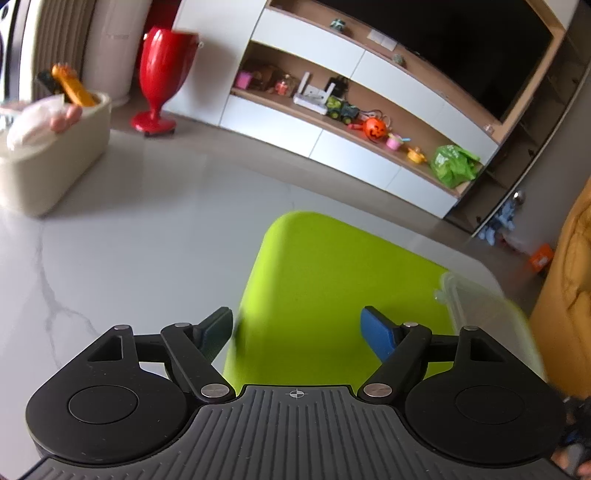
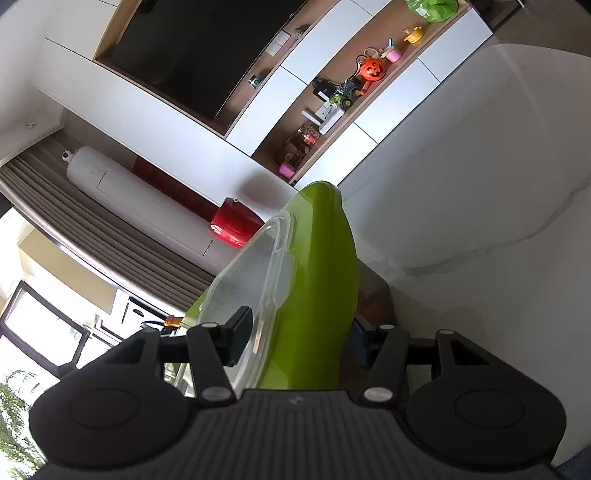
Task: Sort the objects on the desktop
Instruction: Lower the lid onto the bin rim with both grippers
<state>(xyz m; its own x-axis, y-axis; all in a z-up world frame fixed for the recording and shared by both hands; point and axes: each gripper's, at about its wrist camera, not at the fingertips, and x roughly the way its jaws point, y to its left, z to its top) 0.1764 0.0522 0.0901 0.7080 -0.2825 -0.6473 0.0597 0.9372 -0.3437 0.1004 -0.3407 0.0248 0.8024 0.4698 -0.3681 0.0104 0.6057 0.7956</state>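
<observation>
Right tool (image 2: 299,341) clamps green box (image 2: 317,280) edgewise (clear lid (image 2: 243,280) leftward).

No words, brand names or numbers can be read in either view. The only signs are small moulded marks on the gripper bodies: a crosshair mark (image 1: 296,394), a circle crossed by a horizontal and a vertical line, stands at the front edge of the ribbed plate of the left gripper, and a small pale bow-tie-shaped mark (image 2: 296,400) stands at the same place on the right gripper's ribbed plate. The orange pumpkin toy (image 1: 374,129) on the shelf carries a black carved-face pattern, no lettering. A faint grey line on the white cylinder (image 1: 117,36) is too blurred to read.
</observation>
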